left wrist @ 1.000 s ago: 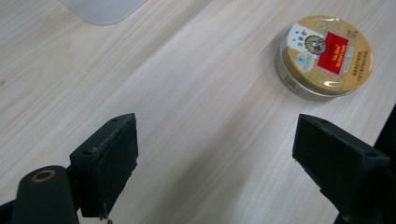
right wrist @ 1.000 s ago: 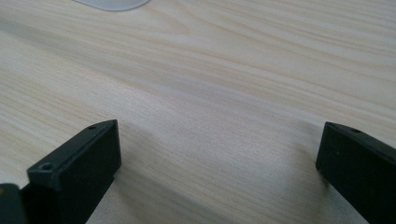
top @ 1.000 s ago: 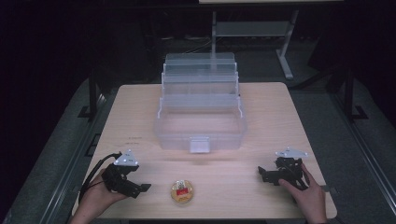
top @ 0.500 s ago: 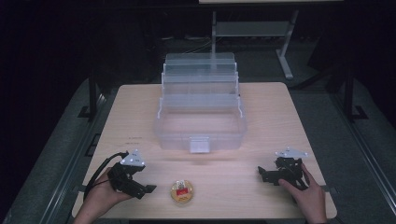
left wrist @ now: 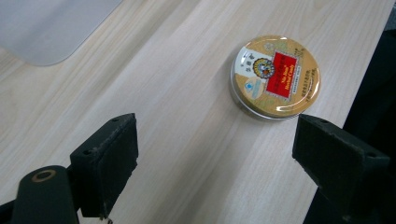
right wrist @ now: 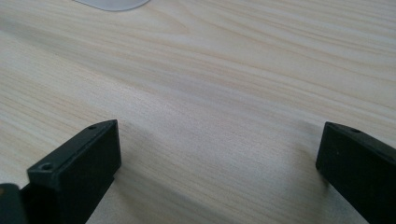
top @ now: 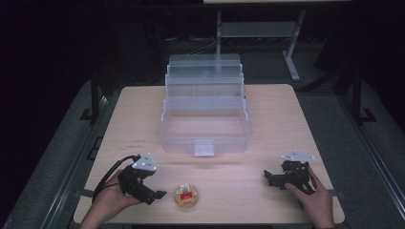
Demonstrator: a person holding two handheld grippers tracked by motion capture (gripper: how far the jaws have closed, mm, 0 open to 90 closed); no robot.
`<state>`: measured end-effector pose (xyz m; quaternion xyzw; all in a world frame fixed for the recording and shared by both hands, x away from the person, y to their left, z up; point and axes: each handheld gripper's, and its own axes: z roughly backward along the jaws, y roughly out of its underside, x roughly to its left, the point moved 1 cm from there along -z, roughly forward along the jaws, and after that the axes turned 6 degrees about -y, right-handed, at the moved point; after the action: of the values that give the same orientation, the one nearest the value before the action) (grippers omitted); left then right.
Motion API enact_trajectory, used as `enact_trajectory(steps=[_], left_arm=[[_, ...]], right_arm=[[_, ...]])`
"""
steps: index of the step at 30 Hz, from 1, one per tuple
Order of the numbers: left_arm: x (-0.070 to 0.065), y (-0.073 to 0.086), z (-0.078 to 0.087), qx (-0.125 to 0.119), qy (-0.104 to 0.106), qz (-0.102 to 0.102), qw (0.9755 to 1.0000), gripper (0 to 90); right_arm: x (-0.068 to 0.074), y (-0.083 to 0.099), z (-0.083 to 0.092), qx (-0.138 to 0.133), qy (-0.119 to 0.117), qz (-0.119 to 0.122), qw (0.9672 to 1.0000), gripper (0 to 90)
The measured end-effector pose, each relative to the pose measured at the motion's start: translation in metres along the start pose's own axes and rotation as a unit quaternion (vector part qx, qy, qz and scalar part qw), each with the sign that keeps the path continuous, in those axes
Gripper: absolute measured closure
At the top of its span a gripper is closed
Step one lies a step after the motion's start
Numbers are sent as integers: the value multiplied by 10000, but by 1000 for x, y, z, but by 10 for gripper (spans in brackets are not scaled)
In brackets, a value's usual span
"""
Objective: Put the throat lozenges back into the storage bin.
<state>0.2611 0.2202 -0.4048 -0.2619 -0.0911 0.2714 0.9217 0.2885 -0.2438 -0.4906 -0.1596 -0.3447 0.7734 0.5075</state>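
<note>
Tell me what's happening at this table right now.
A person sits at a wooden table with tongs in each hand. The left tongs are open and point at a small round tin with a gold and red lid, which lies flat near the table's front edge; the jaws have not closed around it. The right tongs are also open and rest low over bare wood. A clear plastic tiered box stands open in the middle of the table.
</note>
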Motion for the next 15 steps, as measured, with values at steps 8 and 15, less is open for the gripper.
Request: enact_trajectory(steps=[8,15], left_arm=[[-6,-8,-5,71,83,-111,9999,136],[-11,-16,-10,141,172,-260,9994,136]], right_arm=[[0,0,0,-1,0,-2,10000,0],[0,0,0,-1,-1,-1,10000,0]])
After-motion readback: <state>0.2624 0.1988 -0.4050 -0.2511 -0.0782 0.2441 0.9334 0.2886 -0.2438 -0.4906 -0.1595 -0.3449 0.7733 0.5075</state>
